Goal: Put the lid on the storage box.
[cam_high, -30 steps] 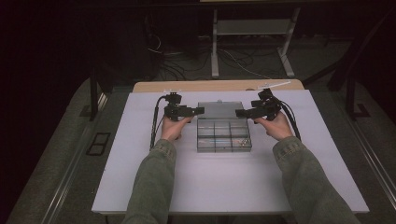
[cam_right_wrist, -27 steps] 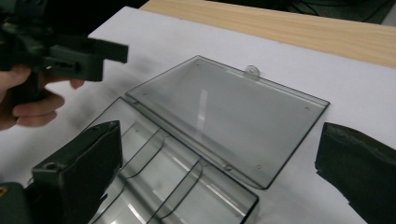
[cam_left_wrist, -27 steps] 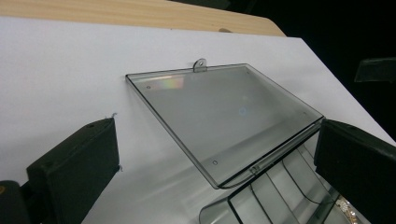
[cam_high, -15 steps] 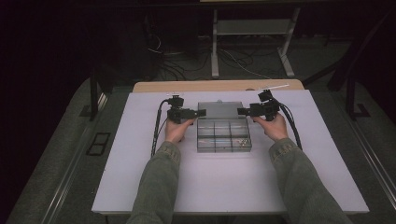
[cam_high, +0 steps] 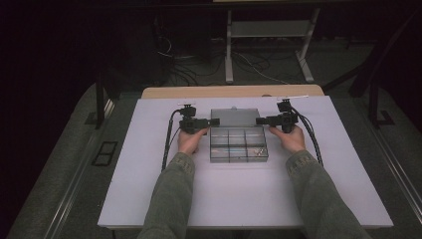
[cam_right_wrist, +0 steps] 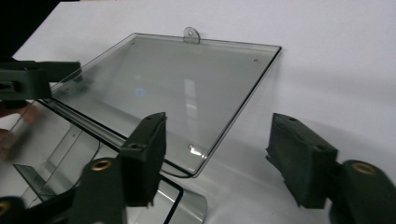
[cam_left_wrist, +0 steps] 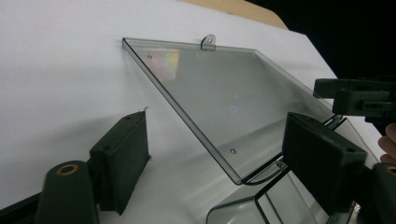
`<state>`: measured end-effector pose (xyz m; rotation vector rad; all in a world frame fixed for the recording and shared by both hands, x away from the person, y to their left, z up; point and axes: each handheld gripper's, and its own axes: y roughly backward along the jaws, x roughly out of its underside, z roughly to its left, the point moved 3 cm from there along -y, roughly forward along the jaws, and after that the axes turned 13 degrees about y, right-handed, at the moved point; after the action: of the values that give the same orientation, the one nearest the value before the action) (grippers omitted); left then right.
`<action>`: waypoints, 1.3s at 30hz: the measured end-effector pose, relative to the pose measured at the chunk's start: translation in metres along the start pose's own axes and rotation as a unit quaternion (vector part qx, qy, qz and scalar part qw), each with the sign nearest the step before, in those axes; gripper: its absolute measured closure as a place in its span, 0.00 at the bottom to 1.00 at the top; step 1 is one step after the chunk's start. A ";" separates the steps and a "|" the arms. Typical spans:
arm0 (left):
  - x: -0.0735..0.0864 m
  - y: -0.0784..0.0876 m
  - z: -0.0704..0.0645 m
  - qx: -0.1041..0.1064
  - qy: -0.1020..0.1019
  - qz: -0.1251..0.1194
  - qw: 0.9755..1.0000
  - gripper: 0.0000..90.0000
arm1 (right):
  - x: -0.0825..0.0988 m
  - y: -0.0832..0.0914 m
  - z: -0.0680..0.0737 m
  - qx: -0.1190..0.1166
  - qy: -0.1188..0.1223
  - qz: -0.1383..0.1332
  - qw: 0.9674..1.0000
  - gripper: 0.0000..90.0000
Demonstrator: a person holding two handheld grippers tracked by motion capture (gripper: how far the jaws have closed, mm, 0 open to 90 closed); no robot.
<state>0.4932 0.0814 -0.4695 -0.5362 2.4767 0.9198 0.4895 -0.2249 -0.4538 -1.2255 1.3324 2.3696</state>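
Note:
A clear plastic compartment box (cam_high: 238, 145) sits mid-table, its lid (cam_high: 234, 117) folded back flat on the white surface. My left gripper (cam_high: 211, 121) stands open at the box's left hinge corner, its jaws either side of the lid's corner. In the left gripper view the lid (cam_left_wrist: 224, 98) lies between the open gripper (cam_left_wrist: 219, 140) jaws. My right gripper (cam_high: 260, 120) is open at the right hinge corner. In the right gripper view the lid (cam_right_wrist: 187, 93) corner reaches between the open gripper (cam_right_wrist: 224, 140) jaws. Neither holds anything.
The white table top (cam_high: 239, 199) spreads around the box, with a wooden strip (cam_high: 229, 92) at its far edge. Some small pale bits (cam_high: 255, 152) lie in the front right compartment. A small hanging tab (cam_left_wrist: 208, 41) sticks out from the lid's far edge. Cables trail from each gripper.
Both hands have shifted slightly nearer the box's hinge corners. The lid lies flat as before.

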 end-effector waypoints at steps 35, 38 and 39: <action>-0.002 0.006 -0.006 0.030 0.014 -0.019 0.999 0.73 | -0.002 -0.006 0.005 -0.034 -0.028 -0.023 0.999 0.66; -0.003 0.009 -0.009 0.031 0.009 -0.025 0.999 0.77 | -0.003 -0.005 0.006 -0.036 -0.021 -0.028 0.999 0.69; -0.004 0.010 -0.009 0.031 0.003 -0.027 0.999 0.79 | -0.004 -0.004 0.006 -0.034 -0.016 -0.029 0.999 0.70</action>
<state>0.4888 0.0832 -0.4561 -0.5813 2.4751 0.8186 0.4901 -0.2166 -0.4521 -1.2213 1.1992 2.4019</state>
